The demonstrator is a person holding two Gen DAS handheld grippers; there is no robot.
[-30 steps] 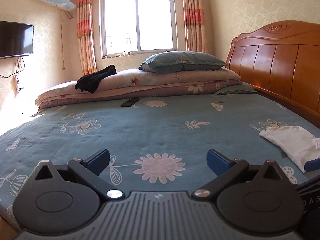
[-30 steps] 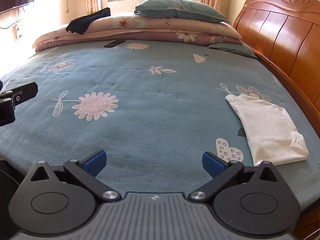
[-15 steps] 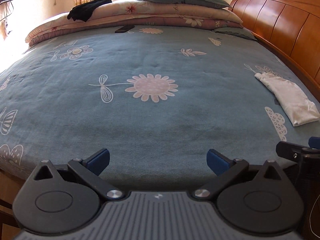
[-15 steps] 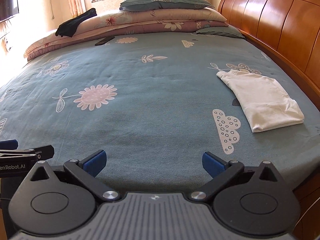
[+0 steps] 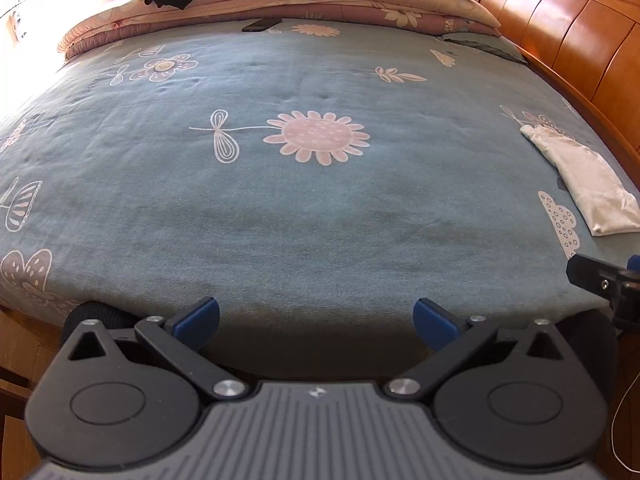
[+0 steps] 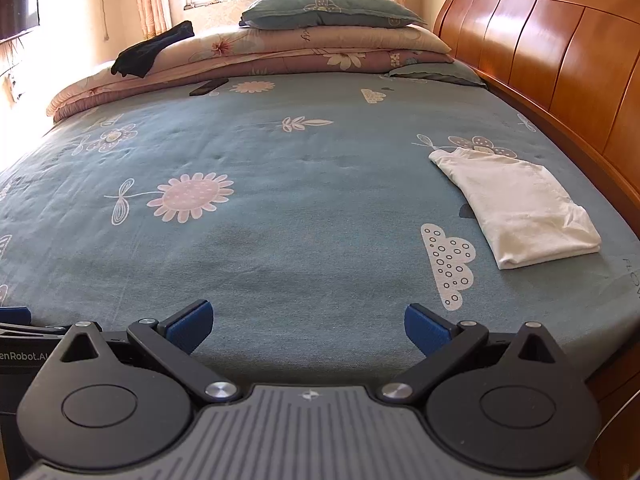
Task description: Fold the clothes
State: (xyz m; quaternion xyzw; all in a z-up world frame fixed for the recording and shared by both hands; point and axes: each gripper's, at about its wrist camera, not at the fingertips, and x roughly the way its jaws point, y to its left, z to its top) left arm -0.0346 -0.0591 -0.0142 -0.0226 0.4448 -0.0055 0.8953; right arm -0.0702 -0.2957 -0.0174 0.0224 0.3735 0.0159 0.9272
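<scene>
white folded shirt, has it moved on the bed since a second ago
No. The white folded shirt lies beside the same cloud print near the headboard; only the cameras shifted.

One white folded garment [image 6: 516,208]; one black garment [image 6: 152,50]; one pillow [image 6: 328,10]; one phone [image 6: 208,87].

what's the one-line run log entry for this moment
left gripper: open, empty | right gripper: open, empty | white garment: folded, on bed near headboard | black garment: on quilt, untouched

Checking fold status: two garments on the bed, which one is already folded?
The white garment, a flat rectangle on the sheet beside the headboard. The black garment lies crumpled on the folded quilts at the far end.
</scene>
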